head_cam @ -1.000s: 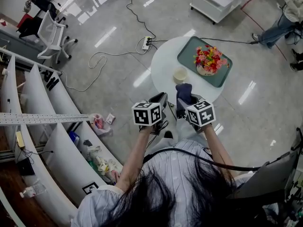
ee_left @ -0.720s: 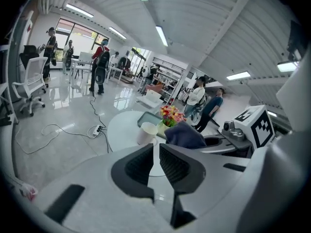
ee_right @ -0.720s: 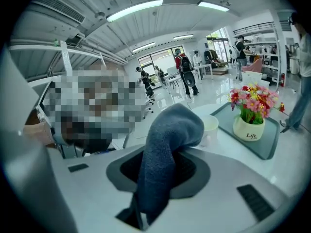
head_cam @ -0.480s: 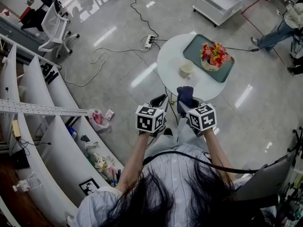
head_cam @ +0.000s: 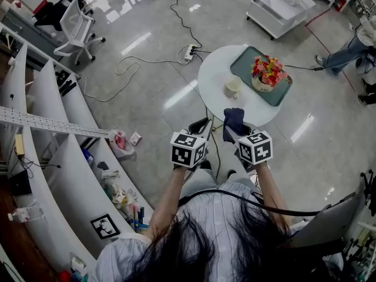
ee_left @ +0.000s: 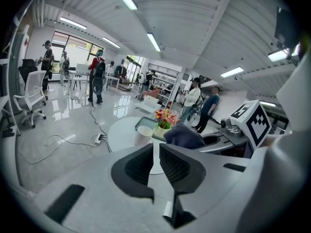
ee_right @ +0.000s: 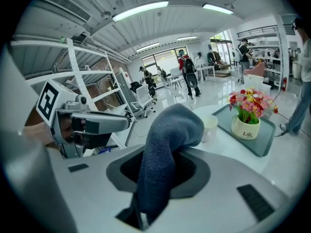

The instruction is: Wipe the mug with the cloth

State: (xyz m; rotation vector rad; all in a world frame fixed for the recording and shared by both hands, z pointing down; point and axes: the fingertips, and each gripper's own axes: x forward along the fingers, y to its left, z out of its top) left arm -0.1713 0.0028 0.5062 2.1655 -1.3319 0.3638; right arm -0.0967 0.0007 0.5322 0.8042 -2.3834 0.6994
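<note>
A cream mug [head_cam: 232, 87] stands on the round white table [head_cam: 214, 75], beside a green tray; it shows too in the left gripper view as the mug [ee_left: 143, 135] and in the right gripper view as the mug [ee_right: 209, 126]. My right gripper [head_cam: 234, 125] is shut on a dark blue cloth [head_cam: 233, 121], which drapes up out of the jaws as the cloth [ee_right: 163, 152]. My left gripper [head_cam: 200, 127] is shut with nothing in it, its jaws nearly touching. Both are held in the air short of the table's near edge, apart from the mug.
The green tray [head_cam: 247, 69] holds a pot of flowers [head_cam: 267, 72]. White curved shelves [head_cam: 64, 151] run along the left. A power strip and cables [head_cam: 191, 51] lie on the floor beyond the table. A white cart [head_cam: 276, 7] stands far behind. People stand in the distance.
Both grippers have shifted slightly toward the table and up. The left gripper has rolled a little. The cloth stays in the right gripper.
</note>
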